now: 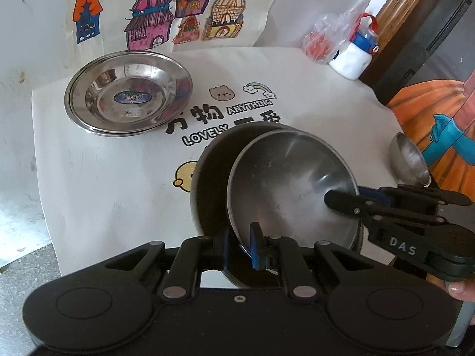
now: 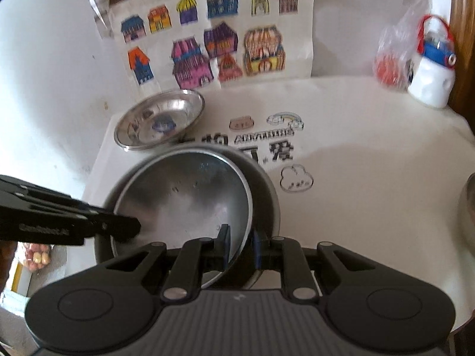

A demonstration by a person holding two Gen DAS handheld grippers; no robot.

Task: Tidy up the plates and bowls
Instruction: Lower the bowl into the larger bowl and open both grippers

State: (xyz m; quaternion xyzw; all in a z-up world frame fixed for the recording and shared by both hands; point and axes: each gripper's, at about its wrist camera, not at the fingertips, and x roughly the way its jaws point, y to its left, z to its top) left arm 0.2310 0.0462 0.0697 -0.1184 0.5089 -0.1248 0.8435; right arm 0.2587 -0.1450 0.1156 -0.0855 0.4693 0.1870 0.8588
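Claws (image 1: 240, 244) on tilted bowl (image 1: 291, 184) rim.

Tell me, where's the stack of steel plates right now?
The stack of steel plates sits at the table's far left, below the house drawings, beyond the bowl both grippers hold.

The near rim of the tilted steel bowl (image 1: 285, 184) is hidden behind the left tool (image 1: 240, 247). The outer bowl (image 1: 210, 184) is mostly covered by it. A third bowl (image 2: 468, 207) is cut off at the right edge. The sticker in the far plate (image 2: 161, 124) is blurred, unreadable. The bag's (image 2: 394, 59) contents are indistinct.
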